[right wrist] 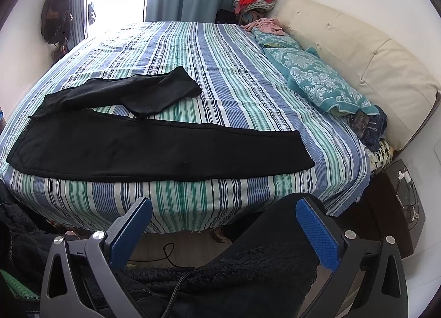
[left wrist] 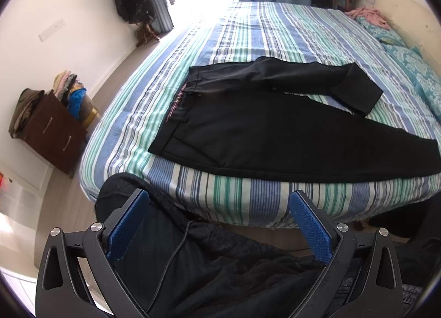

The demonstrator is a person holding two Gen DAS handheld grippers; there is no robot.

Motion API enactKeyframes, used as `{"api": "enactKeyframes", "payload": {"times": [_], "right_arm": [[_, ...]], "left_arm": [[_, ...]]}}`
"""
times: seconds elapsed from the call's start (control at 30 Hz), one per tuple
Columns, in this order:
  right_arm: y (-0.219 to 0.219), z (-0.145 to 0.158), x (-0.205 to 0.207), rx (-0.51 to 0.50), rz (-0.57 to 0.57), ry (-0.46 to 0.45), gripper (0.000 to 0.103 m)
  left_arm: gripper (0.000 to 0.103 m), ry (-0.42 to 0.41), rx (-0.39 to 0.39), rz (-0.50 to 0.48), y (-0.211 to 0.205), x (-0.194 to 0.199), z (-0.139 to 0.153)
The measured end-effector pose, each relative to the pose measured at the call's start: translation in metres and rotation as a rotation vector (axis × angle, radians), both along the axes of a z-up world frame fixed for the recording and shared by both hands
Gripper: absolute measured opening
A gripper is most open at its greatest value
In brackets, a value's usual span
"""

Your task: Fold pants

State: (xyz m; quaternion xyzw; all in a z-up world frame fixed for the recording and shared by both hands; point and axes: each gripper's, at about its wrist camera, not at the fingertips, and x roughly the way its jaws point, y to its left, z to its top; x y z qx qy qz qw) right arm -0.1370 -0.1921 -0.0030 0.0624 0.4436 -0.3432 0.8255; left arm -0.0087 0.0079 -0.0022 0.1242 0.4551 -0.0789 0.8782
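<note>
- Two grippers, both with jaws spread wide and holding nothing: your left gripper [left wrist: 217, 224] and your right gripper [right wrist: 223, 231] hang low in front of the near edge of the bed [right wrist: 220, 50], apart from the cloth.
- The black pants [left wrist: 275, 136] lie flat on the striped sheet, close to the near edge of the bed.
- Their long axis runs along that edge: the waistband [left wrist: 176, 105] sits at your left, the legs point right toward the pillows [right wrist: 325, 83].
- The near leg [right wrist: 193, 149] is laid out straight; the far leg [right wrist: 132, 91] looks doubled back on itself, its hem [right wrist: 146, 108] lying short of the other.
- Risk: if you fold before that far leg is straightened, you will likely trap a lump and get uneven hems.
- Risk: the near leg lies just beside the edge, so a one-sided pull could drag the pants off the bed.
- Risk: pinch too deep and you may catch the sheet with the pants.
</note>
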Motion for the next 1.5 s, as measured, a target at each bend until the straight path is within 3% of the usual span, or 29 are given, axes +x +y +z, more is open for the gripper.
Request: {"api": "enactKeyframes", "payload": {"times": [1.5], "right_arm": [[0.0083,0.0014,-0.0081,-0.02,0.002,-0.011,0.103]], "left_arm": [[0.102,0.003,-0.011,0.011,0.0053,-0.0059,-0.0025]]}}
